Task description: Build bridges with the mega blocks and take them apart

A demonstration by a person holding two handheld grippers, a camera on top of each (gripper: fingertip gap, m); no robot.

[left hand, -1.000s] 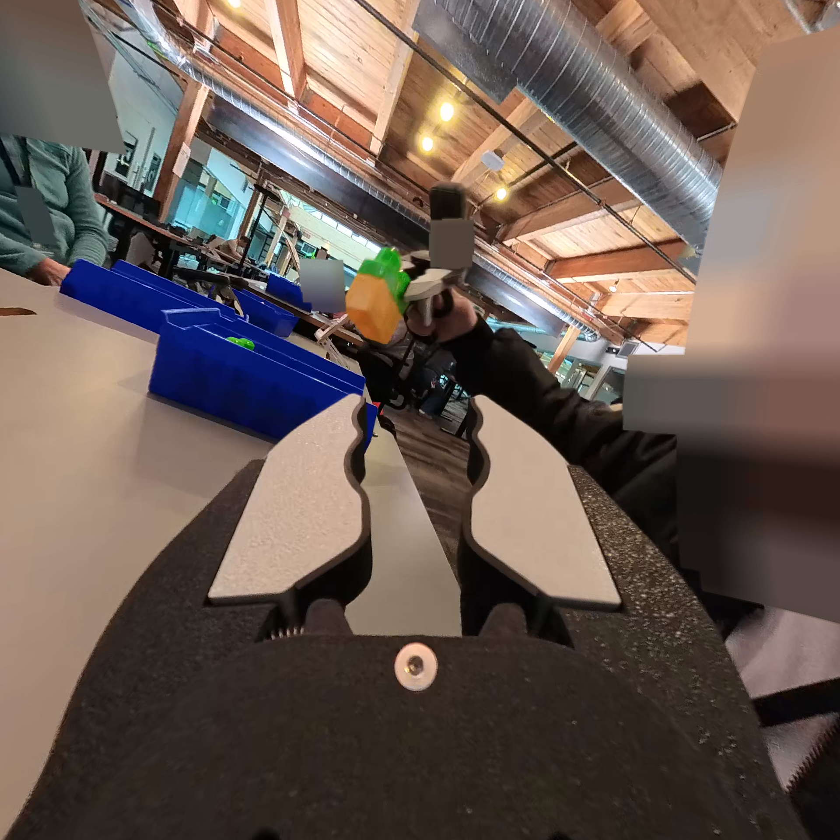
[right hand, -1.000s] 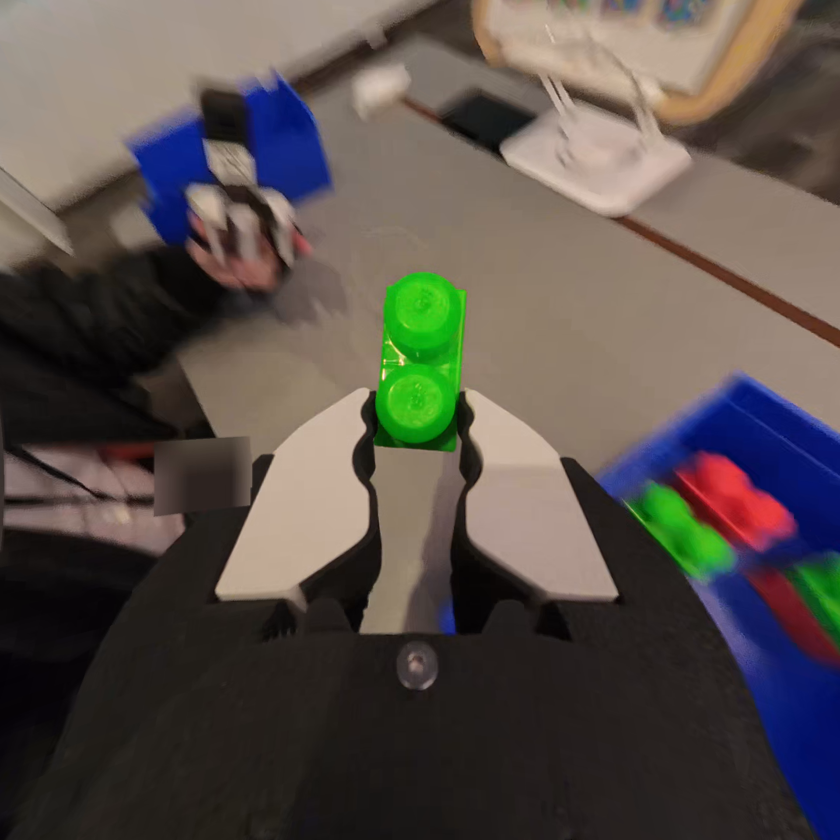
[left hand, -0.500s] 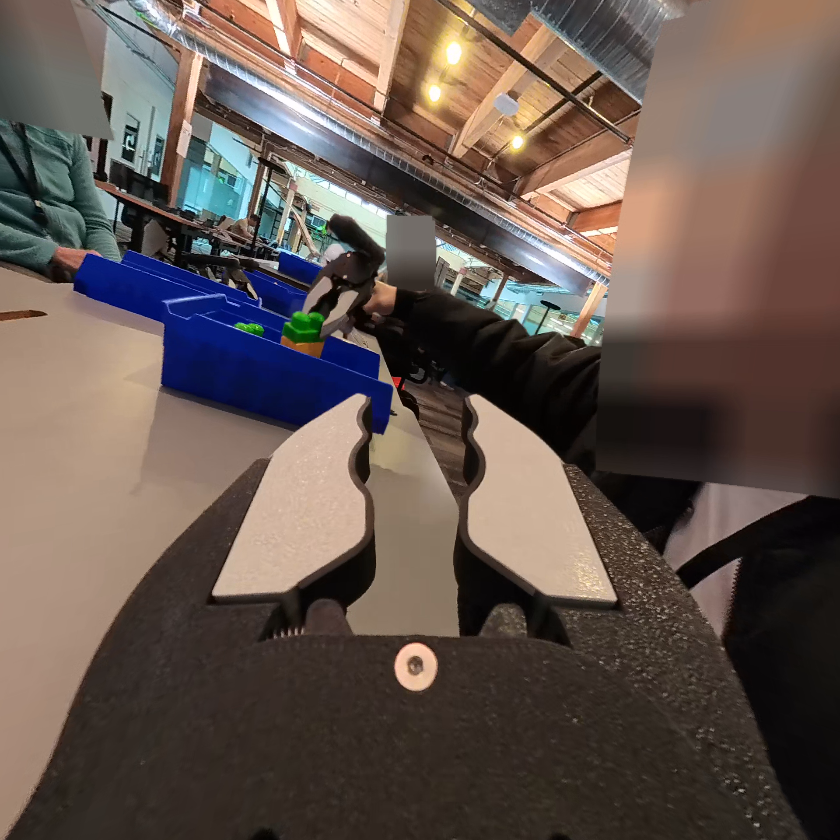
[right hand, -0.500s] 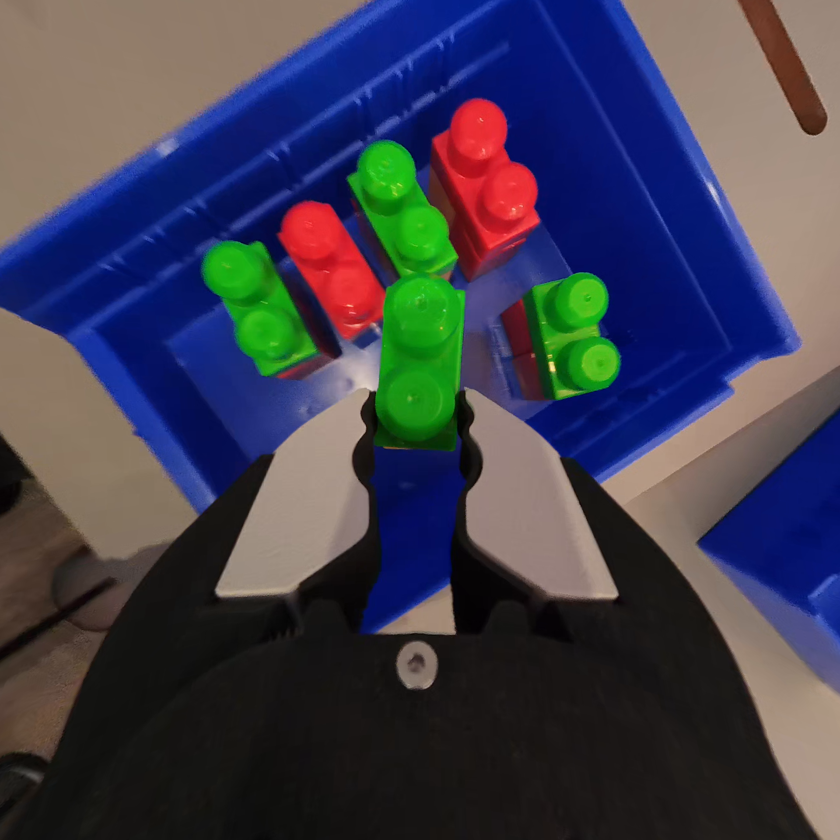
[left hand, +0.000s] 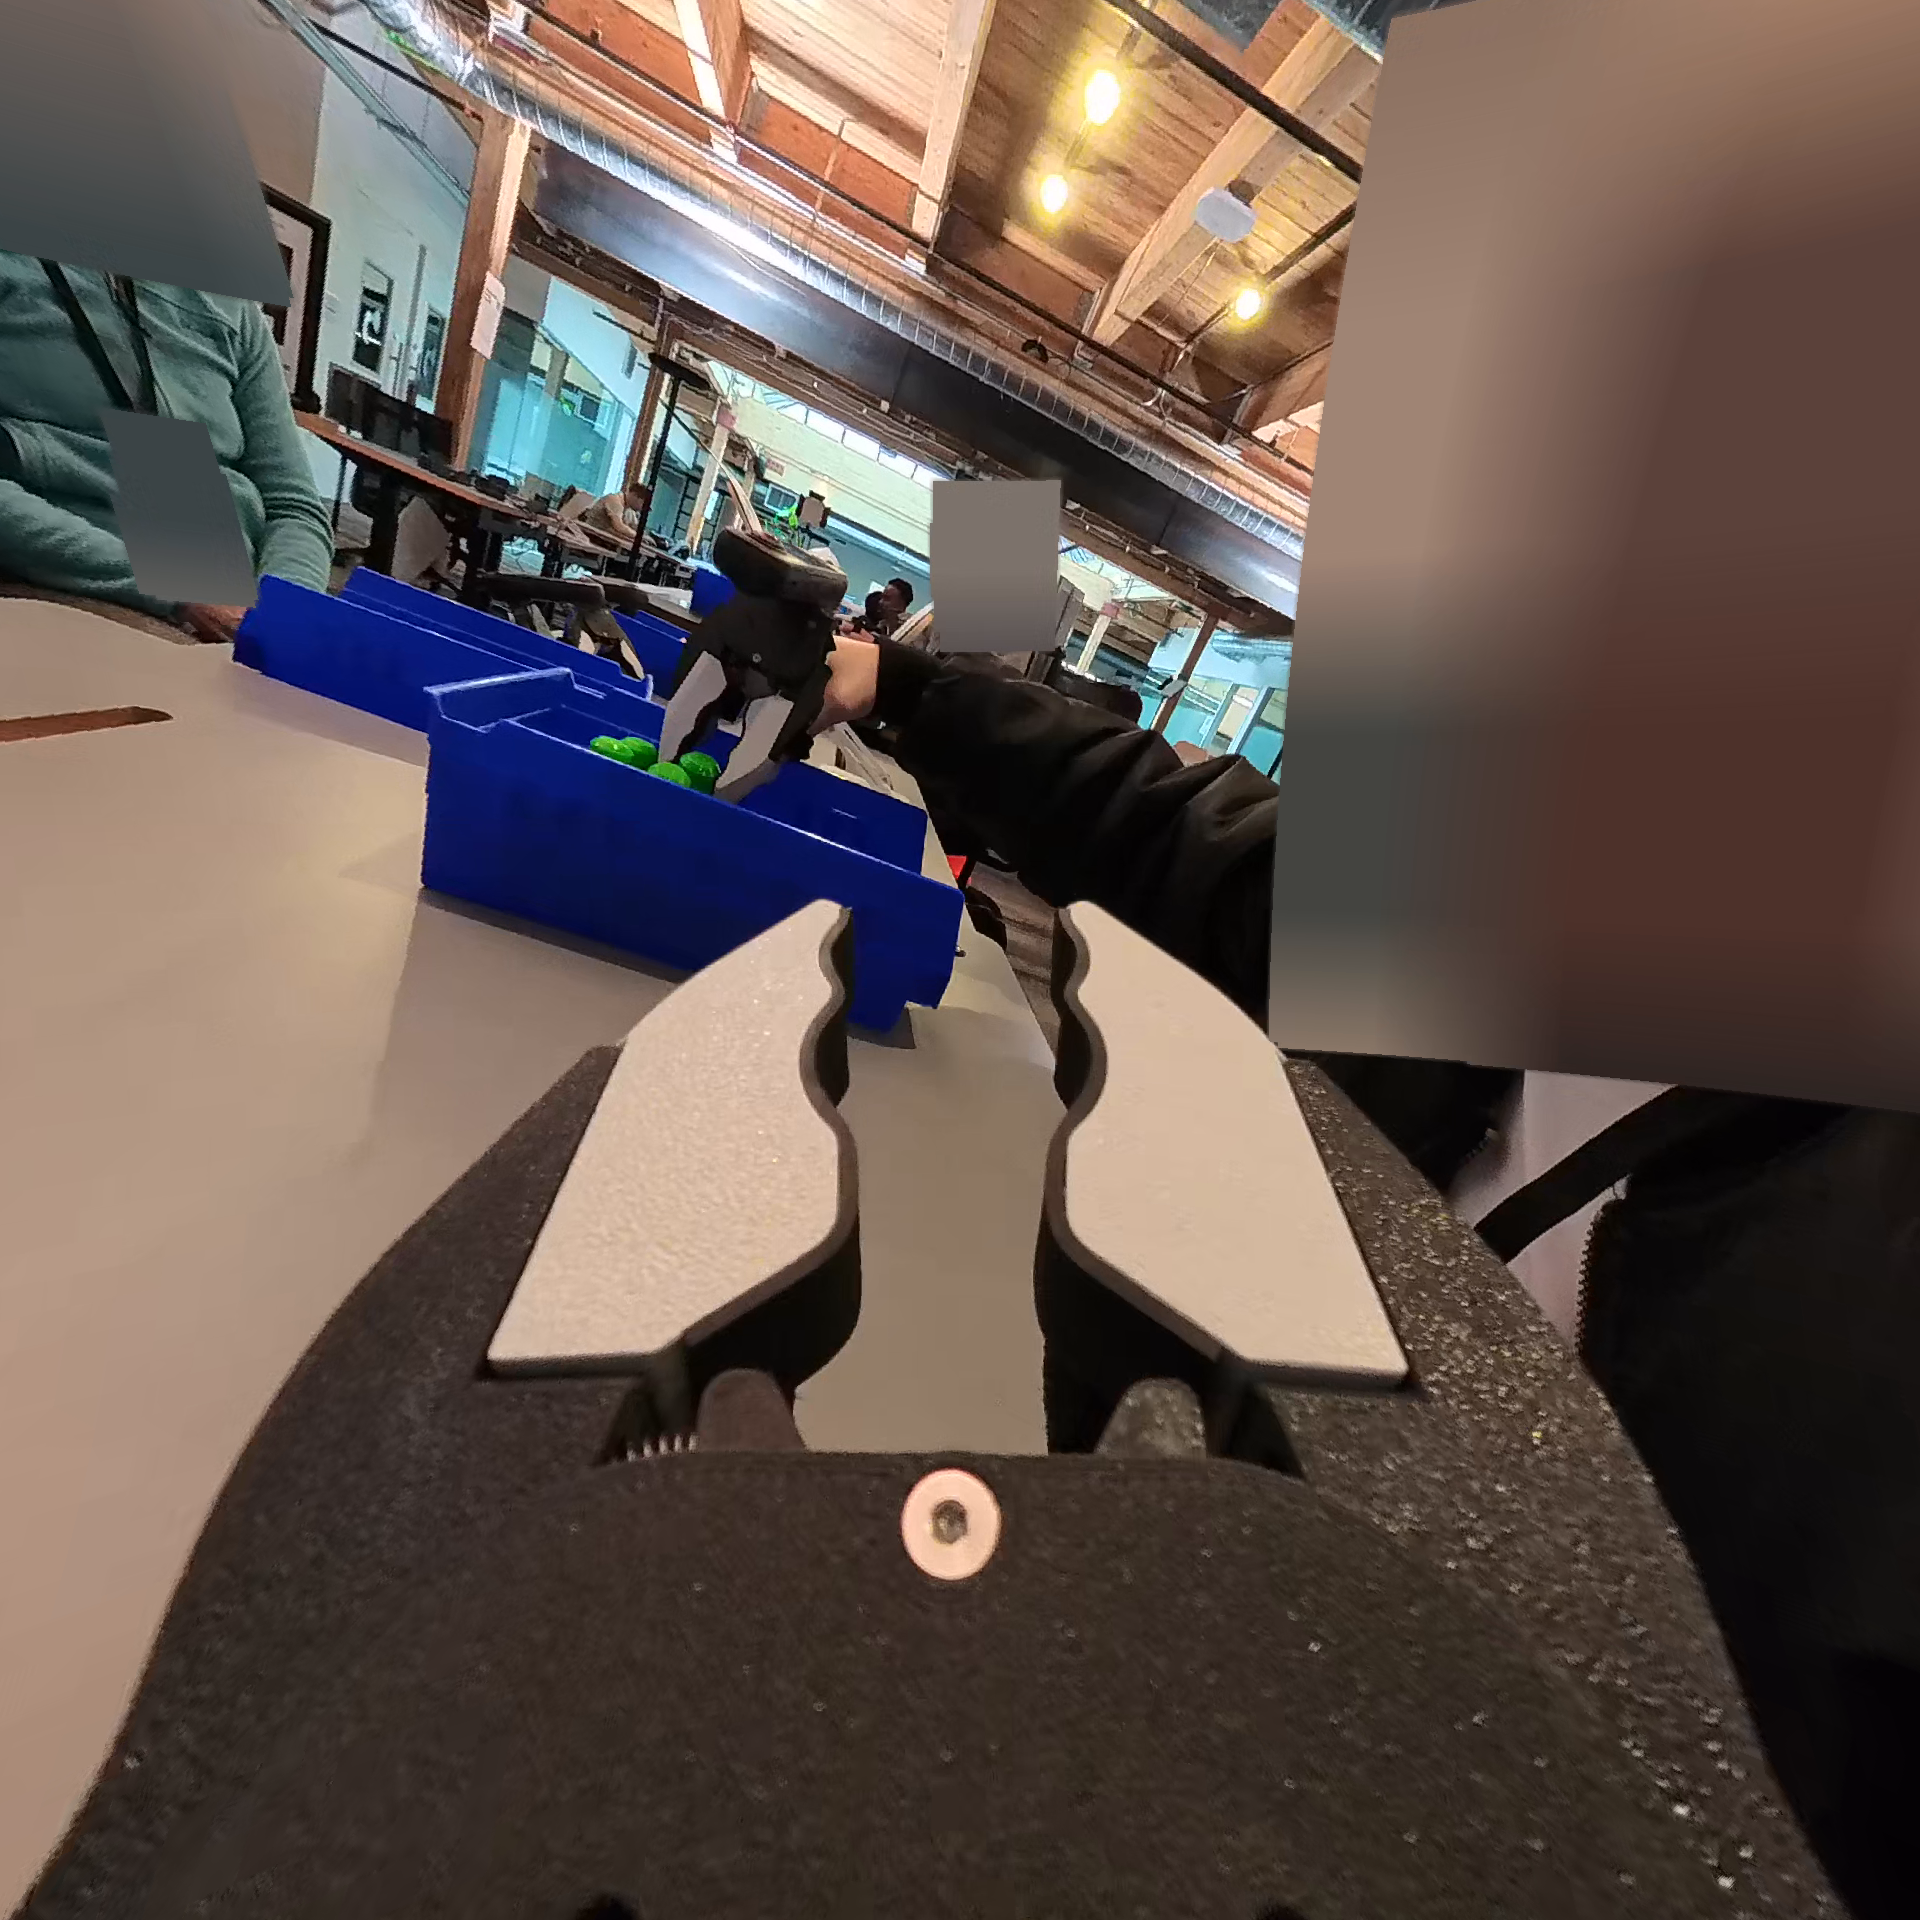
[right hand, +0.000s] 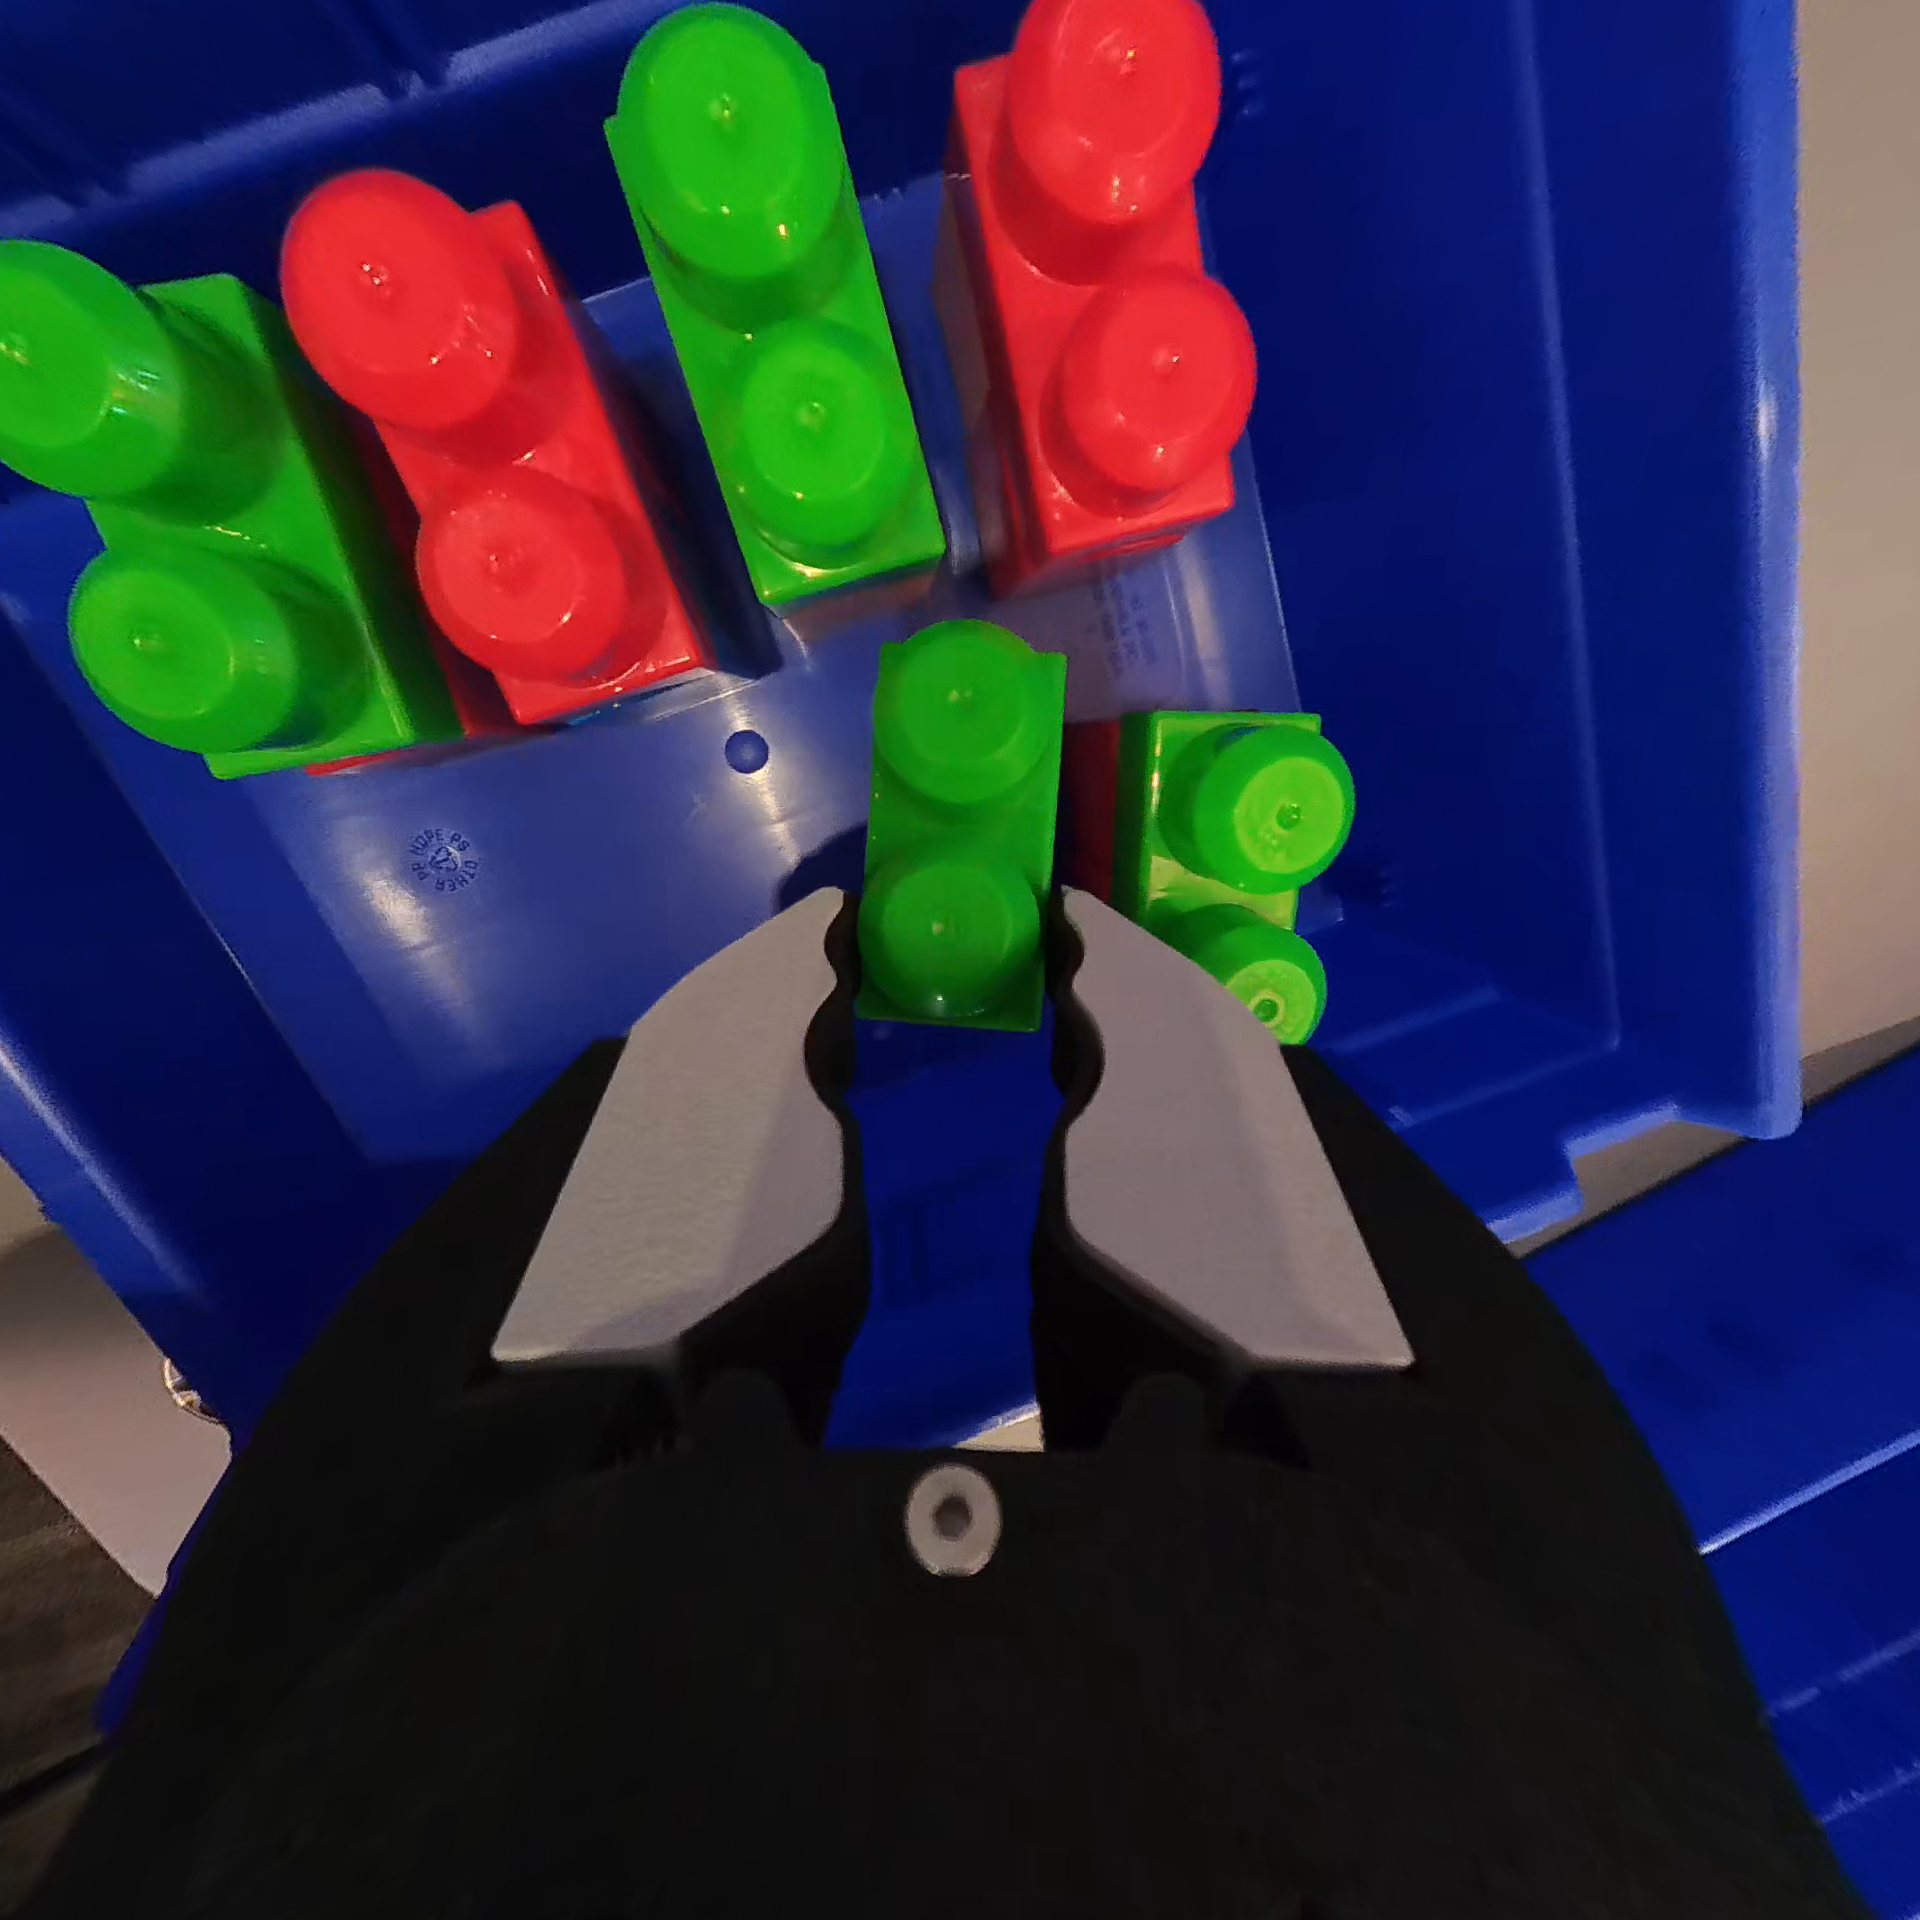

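My right gripper (right hand: 951,914) is shut on a green two-stud block (right hand: 961,821), held low inside a blue bin (right hand: 1662,623). Anything under the held block is hidden. Around it in the bin stand several green and red two-stud blocks: a green one (right hand: 208,520) far left, a red one (right hand: 499,457), a green one (right hand: 779,332), a red one (right hand: 1112,312), and a green one (right hand: 1236,831) close on the right. The left wrist view shows the right gripper (left hand: 717,764) dipped into that bin (left hand: 623,862). My left gripper (left hand: 951,925) is open and empty, low over the grey table (left hand: 208,987).
More blue bins (left hand: 343,644) stand behind the first, and another bin (right hand: 1714,1455) lies beside it. A person in a teal sweater (left hand: 156,416) sits at the far left. The black sleeve (left hand: 1070,790) reaches along the table's right edge.
My right gripper swung from mid-air over the table to above the bin, then lowered the green block into it among the others. The left gripper stayed open and nearly still.
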